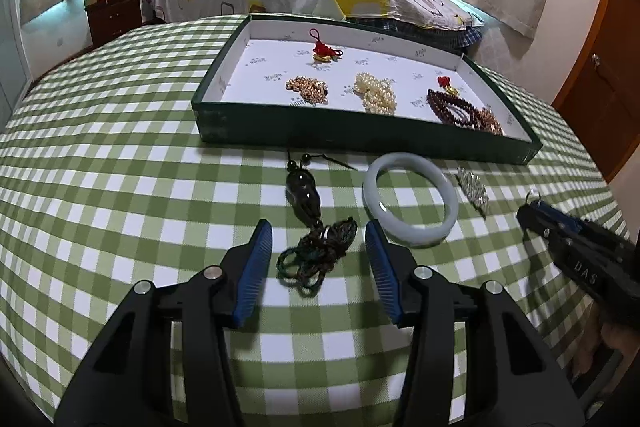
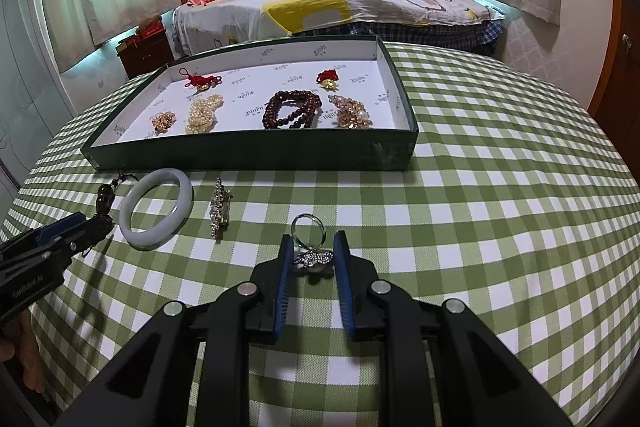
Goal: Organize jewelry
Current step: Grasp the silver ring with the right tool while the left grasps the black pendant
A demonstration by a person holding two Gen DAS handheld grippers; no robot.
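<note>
Right wrist alone shows tongs (image 2: 313, 241) gripping ring (image 2: 310, 241).

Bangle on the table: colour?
Pale milky white-green bangle; clearest in the right wrist view.

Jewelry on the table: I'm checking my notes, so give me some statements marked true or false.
1. The bangle lies in the tray. False: it lies on the tablecloth, in front of the tray.
2. The right gripper has a ring between its pads. True.
3. The left gripper straddles a corded pendant. True.
4. The tray is empty. False: it holds beads and charms.
</note>
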